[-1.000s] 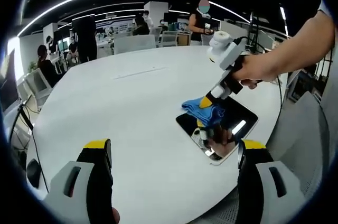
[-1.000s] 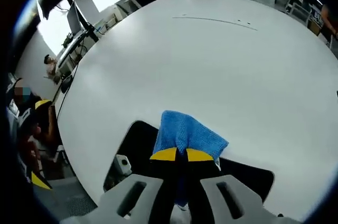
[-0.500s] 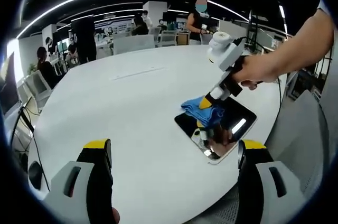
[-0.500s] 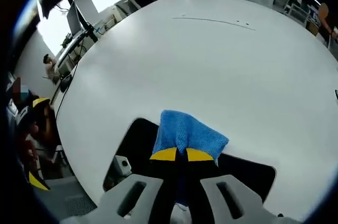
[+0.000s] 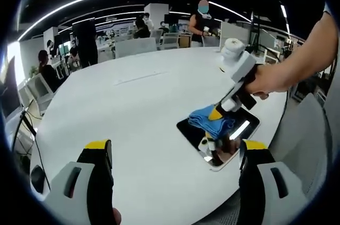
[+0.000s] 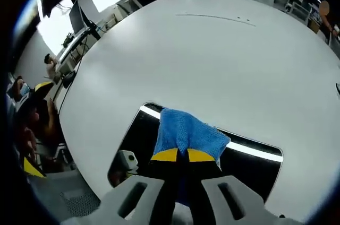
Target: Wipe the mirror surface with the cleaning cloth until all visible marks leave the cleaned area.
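mirror (image 5: 227, 141) lies flat near the tabletop (image 5: 133, 103) edge closest to the person, dark glass up, reflecting a ceiling light strip. right gripper (image 6: 184, 155) is clenched on the blue cloth (image 6: 186, 132), jaws pinched together with the fabric bunched between the yellow tips and spilling forward onto the glass; gripped that way, the cloth's loose front fold is what meets the surface, so the hard tips probably stay clear of it. in the left gripper view the person's hand (image 5: 261, 80) angles this tool steeply down, likely to press the cloth (image 5: 212, 119) onto the mirror. left gripper (image 5: 175, 150) hangs back over the near edge of the tabletop, jaws spread wide with nothing between them, apparently kept out of the wiping path with mirror and cloth both in its camera. marks on the glass are too small to make out.
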`<state>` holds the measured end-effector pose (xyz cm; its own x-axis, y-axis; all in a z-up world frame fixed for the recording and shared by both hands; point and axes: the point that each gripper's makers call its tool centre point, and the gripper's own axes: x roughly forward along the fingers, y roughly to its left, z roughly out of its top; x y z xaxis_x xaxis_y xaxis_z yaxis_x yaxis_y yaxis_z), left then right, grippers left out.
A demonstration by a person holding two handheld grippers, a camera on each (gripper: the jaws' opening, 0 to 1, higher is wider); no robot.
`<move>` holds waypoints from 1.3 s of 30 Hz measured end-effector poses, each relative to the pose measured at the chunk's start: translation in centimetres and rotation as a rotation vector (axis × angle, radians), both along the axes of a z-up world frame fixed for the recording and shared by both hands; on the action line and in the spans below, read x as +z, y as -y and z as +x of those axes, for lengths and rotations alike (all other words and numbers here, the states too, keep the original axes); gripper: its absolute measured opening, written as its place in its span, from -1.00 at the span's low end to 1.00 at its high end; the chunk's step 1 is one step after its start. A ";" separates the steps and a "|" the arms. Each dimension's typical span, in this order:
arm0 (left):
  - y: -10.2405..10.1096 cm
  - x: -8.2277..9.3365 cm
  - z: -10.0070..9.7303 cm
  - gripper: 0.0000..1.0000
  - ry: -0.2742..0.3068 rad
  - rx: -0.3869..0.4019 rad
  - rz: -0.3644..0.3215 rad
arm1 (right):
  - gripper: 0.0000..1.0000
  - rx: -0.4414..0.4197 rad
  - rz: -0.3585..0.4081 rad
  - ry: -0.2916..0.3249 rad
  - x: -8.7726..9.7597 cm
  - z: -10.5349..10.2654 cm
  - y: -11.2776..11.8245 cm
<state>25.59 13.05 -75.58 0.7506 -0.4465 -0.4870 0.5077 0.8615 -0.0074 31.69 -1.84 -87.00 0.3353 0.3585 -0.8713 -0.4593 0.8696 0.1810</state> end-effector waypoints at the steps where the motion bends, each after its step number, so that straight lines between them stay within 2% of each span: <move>1: 0.0 0.2 0.1 0.98 0.004 0.000 -0.001 | -1.00 0.000 0.001 -0.002 0.0 -0.2 0.0; 8: 0.7 1.1 0.0 0.98 0.023 -0.016 0.006 | -1.00 -0.001 0.011 -0.018 0.0 -1.9 0.1; 19: 1.2 0.8 -1.2 0.98 0.016 -0.039 0.011 | -1.00 -0.020 0.024 -0.027 -0.1 -4.1 0.0; 39: 1.8 1.0 -2.0 0.98 0.030 -0.058 0.006 | -1.00 -0.002 0.044 -0.044 0.0 -7.8 -0.2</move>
